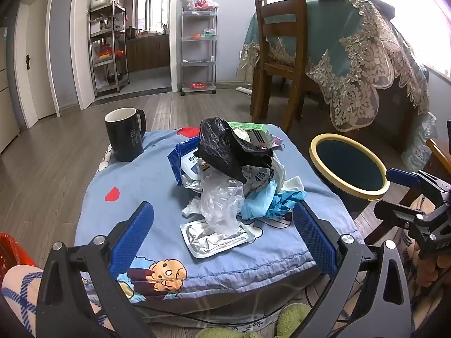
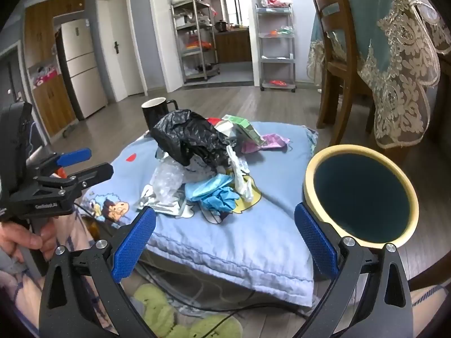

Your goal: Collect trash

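Both grippers are hanging wide open, holding nothing: left gripper low centre of its view, right gripper likewise. Trash pile is sitting mid-frame on the blue cartoon cloth: black bag on top, clear plastic, blue glove, foil pouch lying flat nearest the fingers. All probably light, soft and crinkly; film likely slippery, so pinching a bunched fold looks better than a flat face. Bin is standing at right, beside the cloth, looking empty inside. Black mug is standing upper left; contents hidden.
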Motion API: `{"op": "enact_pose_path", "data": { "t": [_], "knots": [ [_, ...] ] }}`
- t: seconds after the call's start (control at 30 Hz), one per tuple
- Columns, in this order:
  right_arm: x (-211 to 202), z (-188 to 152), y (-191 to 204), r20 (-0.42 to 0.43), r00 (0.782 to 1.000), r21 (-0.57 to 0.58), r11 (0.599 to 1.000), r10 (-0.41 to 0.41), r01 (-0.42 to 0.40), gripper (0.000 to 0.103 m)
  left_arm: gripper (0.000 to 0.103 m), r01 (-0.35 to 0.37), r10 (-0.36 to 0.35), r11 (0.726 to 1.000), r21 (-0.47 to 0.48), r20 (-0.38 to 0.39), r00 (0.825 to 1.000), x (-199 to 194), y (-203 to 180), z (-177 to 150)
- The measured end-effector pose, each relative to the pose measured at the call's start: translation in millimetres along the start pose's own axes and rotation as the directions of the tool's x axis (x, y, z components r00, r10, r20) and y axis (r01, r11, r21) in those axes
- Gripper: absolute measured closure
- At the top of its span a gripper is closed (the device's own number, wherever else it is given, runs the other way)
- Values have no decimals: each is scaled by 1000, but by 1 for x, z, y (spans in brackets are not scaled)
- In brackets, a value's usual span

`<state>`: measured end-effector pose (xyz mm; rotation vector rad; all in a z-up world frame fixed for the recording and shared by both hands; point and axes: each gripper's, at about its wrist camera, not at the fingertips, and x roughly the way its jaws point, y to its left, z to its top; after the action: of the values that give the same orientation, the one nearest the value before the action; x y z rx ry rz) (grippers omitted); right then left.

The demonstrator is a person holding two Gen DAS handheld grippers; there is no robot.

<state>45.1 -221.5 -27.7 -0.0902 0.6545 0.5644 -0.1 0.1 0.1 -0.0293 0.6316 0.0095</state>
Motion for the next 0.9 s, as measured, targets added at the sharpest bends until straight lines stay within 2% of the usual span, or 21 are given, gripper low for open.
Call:
{"op": "enact_pose_path", "data": {
  "t": [0.9],
  "knots": [
    [1,-1,-2,-5,1000,15,1000,2,-2,5,6,0,0,1000,1,6,1000,0,0,0]
  ]
}}
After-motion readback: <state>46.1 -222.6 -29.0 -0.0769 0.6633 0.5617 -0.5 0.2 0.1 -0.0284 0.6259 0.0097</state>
